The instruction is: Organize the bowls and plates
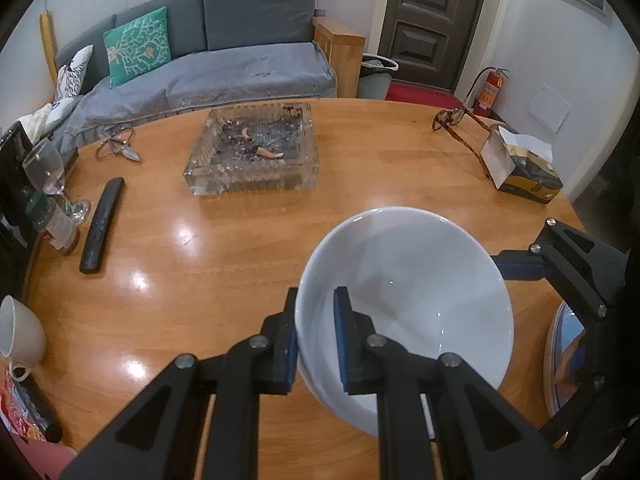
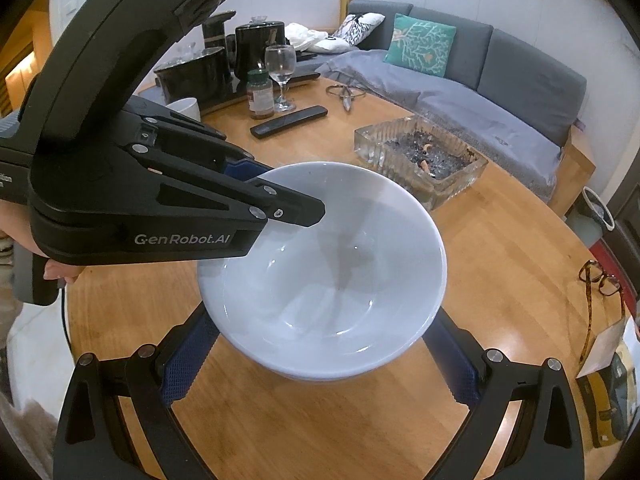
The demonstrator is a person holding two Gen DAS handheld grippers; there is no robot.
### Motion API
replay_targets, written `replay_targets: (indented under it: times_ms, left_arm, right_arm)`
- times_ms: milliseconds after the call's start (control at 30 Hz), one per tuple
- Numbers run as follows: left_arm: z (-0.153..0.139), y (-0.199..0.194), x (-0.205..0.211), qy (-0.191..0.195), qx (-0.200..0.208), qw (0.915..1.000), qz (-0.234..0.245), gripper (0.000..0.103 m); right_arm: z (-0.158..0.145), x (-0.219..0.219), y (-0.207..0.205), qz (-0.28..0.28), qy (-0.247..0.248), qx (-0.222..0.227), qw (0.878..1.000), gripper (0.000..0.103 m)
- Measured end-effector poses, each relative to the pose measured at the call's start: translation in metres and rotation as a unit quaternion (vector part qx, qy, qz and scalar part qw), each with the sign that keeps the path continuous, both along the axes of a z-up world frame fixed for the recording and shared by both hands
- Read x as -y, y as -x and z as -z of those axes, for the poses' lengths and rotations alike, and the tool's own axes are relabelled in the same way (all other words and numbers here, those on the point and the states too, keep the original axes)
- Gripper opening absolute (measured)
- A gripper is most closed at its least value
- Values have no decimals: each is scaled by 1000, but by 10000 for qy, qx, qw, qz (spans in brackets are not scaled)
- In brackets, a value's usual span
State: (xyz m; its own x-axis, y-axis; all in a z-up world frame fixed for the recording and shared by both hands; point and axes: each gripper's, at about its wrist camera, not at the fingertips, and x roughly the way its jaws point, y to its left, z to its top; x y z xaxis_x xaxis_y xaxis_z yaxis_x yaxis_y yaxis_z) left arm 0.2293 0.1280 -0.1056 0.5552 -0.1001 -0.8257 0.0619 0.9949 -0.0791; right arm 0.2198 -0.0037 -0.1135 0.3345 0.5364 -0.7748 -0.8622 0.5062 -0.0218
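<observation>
Item: white bowl [image 1: 404, 304], one in clear view, lower centre of both views, over the round wooden table [image 1: 224, 240]; whether its base touches the wood cannot be told, and a pale second rim showing just beneath it in the right wrist view may be another bowl, unconfirmed. Left gripper [image 1: 316, 344]: jaws together on the bowl's near rim, one blue pad inside the wall, one outside, a thin pinch on glazed ware. Right gripper [image 2: 320, 356]: fingers wide apart, flanking the bowl's underside low in its own view; contact with the bowl not discernible, so its grip cannot be stated. Risks, judged: a single rim pinch may let the bowl pivot or slide out, since glaze is slick and the weight hangs beyond the pads; a hard set-down could chip the base; a sideways swing could strike the ashtray [image 1: 252, 152] at upper centre and scatter its ash. Plates: one probable, a blue-tinted rim [image 1: 560, 360] at the right edge of the left wrist view, mostly hidden. Other stock: one wine glass [image 1: 48, 176] at left, easily toppled; one remote [image 1: 100, 226]; one white mug [image 1: 20, 332] lower left; one pair of spectacles [image 1: 452, 118] and one tissue box [image 1: 520, 164] upper right; one pill bottle [image 2: 260, 96].
</observation>
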Motion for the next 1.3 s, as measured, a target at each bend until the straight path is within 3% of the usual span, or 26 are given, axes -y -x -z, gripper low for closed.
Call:
replay_targets:
  times_ms: [1133,1300]
  left_arm:
    - [5,1,2,-144,10,9999,20,15]
    - [5,1,3,-71,-5,10000,67,27]
  right_arm:
    - [6,5,6,-69,11,-43,10000,98]
    - [6,8,11,-37,-7,-69,10000,98]
